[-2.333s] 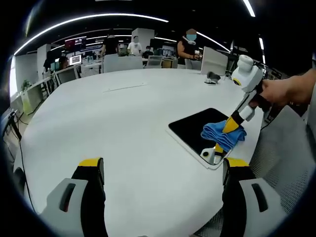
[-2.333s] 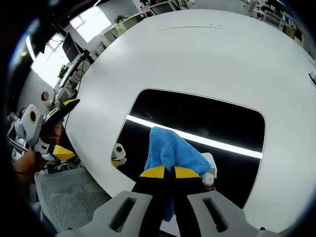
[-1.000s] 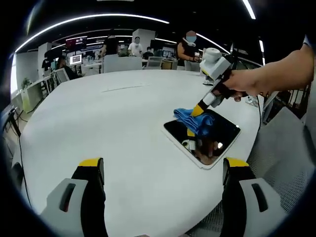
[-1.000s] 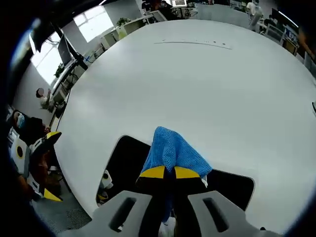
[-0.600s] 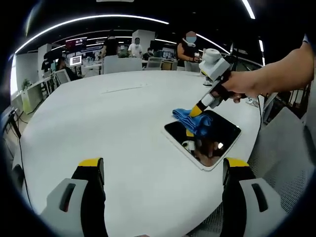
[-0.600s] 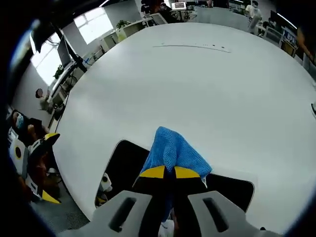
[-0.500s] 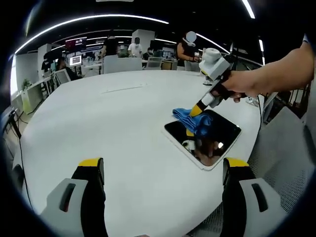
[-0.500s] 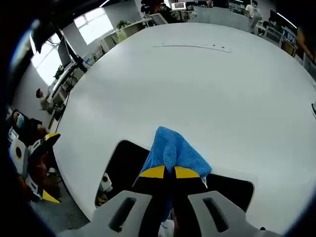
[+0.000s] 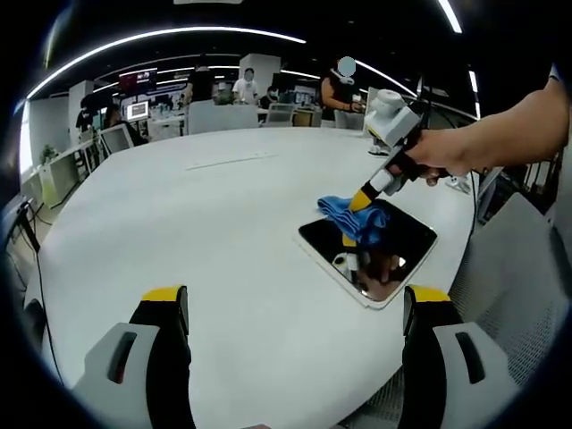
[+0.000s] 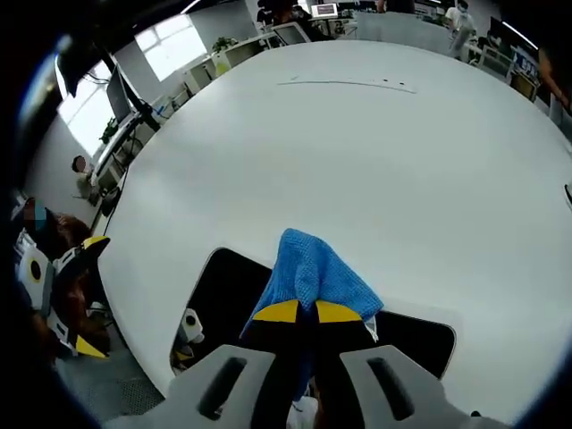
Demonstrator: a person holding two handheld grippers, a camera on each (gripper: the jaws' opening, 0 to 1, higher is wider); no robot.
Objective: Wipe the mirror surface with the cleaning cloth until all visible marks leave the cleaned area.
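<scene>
A dark rectangular mirror (image 9: 393, 259) with a pale rim lies flat near the right edge of the white round table (image 9: 206, 241). My right gripper (image 9: 365, 196), held by a hand, is shut on a blue cleaning cloth (image 9: 353, 214) and presses it on the mirror's far corner. In the right gripper view the cloth (image 10: 308, 273) bulges ahead of the closed yellow-tipped jaws of my right gripper (image 10: 298, 311), over the mirror (image 10: 223, 290). My left gripper (image 9: 290, 299) stands open and apart, low over the table's near edge, holding nothing.
A grey mesh chair (image 9: 514, 286) stands right of the table. Desks, monitors and several people (image 9: 344, 85) fill the office behind. A small dark object (image 9: 460, 186) lies on the table beyond the hand. The left gripper (image 10: 54, 268) appears at the left of the right gripper view.
The right gripper carried the cloth from the mirror's near end to its far corner, then stayed there with only slight shifts. The left gripper has stayed still.
</scene>
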